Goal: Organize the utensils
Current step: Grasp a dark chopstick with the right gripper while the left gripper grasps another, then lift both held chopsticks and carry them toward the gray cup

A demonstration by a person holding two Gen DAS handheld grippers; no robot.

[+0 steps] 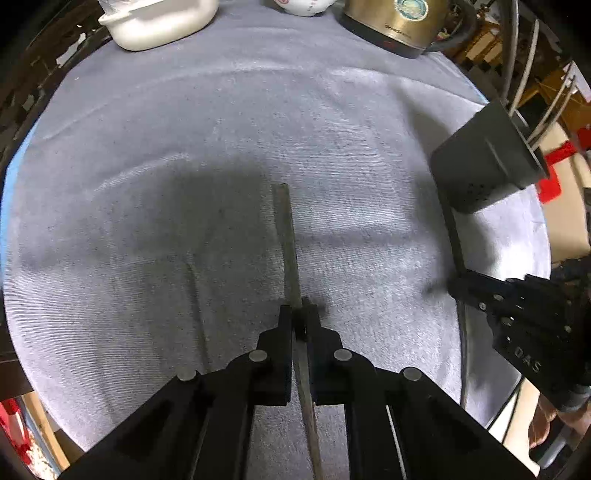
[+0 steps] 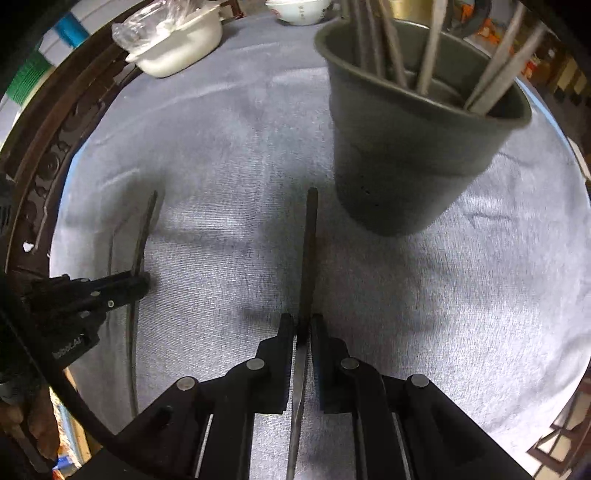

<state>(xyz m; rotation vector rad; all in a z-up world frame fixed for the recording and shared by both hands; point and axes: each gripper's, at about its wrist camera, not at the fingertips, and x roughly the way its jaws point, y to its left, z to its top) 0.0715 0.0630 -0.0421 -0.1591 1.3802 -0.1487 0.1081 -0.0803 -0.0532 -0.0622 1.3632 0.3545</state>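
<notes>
My left gripper [image 1: 301, 321] is shut on a flat metal utensil [image 1: 288, 236]. Its square end points away from me, just above the grey cloth. The same gripper [image 2: 142, 284] shows at the left of the right wrist view, holding that utensil [image 2: 146, 229]. My right gripper [image 2: 301, 325] is shut on a second, darker utensil [image 2: 309, 236], whose tip lies near the foot of the dark grey holder [image 2: 406, 147]. Several metal handles stand in the holder. In the left wrist view the holder [image 1: 484, 162] is at the right, with the right gripper [image 1: 458, 288] and its utensil [image 1: 454, 240] below it.
A grey cloth [image 1: 184, 147] covers the round table. At the far edge stand a white lidded dish [image 1: 159, 22], a white bowl [image 1: 303, 7] and a gold kettle [image 1: 391, 26]. A dark carved wooden rim [image 2: 48, 162] runs along the left side.
</notes>
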